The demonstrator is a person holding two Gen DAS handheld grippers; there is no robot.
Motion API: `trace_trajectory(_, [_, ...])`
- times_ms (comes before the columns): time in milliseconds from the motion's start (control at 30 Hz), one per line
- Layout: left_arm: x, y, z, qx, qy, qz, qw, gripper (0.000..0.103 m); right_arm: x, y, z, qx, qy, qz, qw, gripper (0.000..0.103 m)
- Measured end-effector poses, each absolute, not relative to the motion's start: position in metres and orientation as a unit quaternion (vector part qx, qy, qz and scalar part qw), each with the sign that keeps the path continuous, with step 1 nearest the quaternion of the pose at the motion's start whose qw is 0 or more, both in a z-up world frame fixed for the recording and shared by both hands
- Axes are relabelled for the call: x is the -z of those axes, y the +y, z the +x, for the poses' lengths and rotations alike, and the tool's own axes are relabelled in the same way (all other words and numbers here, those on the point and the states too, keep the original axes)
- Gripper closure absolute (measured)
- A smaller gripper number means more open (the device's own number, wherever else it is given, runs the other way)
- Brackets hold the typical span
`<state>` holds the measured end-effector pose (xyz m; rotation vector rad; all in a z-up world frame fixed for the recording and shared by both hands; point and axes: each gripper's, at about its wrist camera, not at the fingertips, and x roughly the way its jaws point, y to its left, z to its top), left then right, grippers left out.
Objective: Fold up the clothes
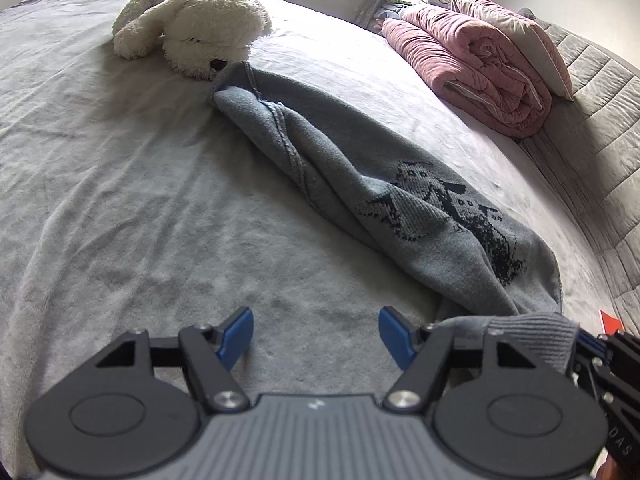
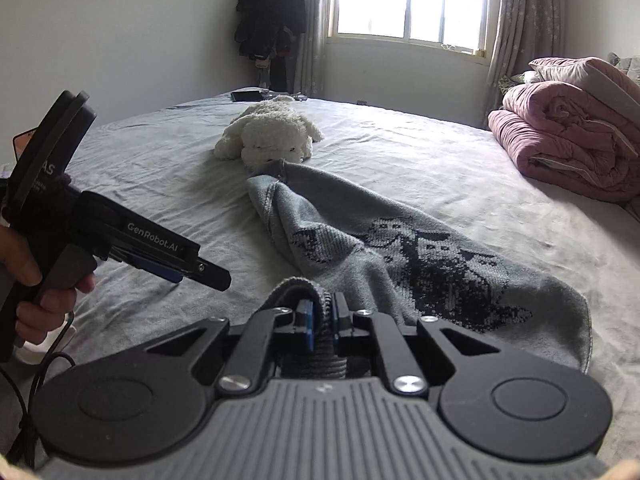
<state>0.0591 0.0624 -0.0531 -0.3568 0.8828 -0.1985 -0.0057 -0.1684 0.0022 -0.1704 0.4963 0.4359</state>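
Hovering over the bed [image 1: 120,200], the left gripper [image 1: 316,334] has its blue pads spread with nothing between them. Beyond it a white plush dog [image 1: 192,24] touches the far end of the grey sweater [image 1: 400,208], which lies stretched across the sheet. The right gripper [image 2: 323,322] pinches the sweater's ribbed near edge. Folded pink bedding [image 1: 472,68] sits far right.

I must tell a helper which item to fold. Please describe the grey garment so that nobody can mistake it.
On the bed, between the white plush toy and the right gripper, lies the grey knitted sweater. Only it has a dark pixelated pattern; the pink quilt is plain.
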Motion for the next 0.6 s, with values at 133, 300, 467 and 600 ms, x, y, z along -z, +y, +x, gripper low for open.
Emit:
trace_trajectory(133, [0.056,0.056,0.058,0.097,0.426,-0.163,0.885,0.034,-0.014,-0.194,-0.002,-0.159,0.234,-0.061,0.957,0.093])
trace_trajectory(300, [0.055,0.046,0.054,0.125,0.426,-0.152,0.883,0.047,-0.009,-0.222,0.004,-0.104,0.252,-0.039,0.961,0.094])
trace_trajectory(467, [0.059,0.036,0.054,0.144,0.431,-0.18,0.872,0.05,0.002,-0.243,0.002,-0.084,0.27,-0.035,0.959,0.094])
trace_trajectory(600, [0.067,0.025,0.055,0.145,0.438,-0.22,0.859,0.05,0.008,-0.255,0.003,-0.079,0.286,-0.02,0.955,0.094])
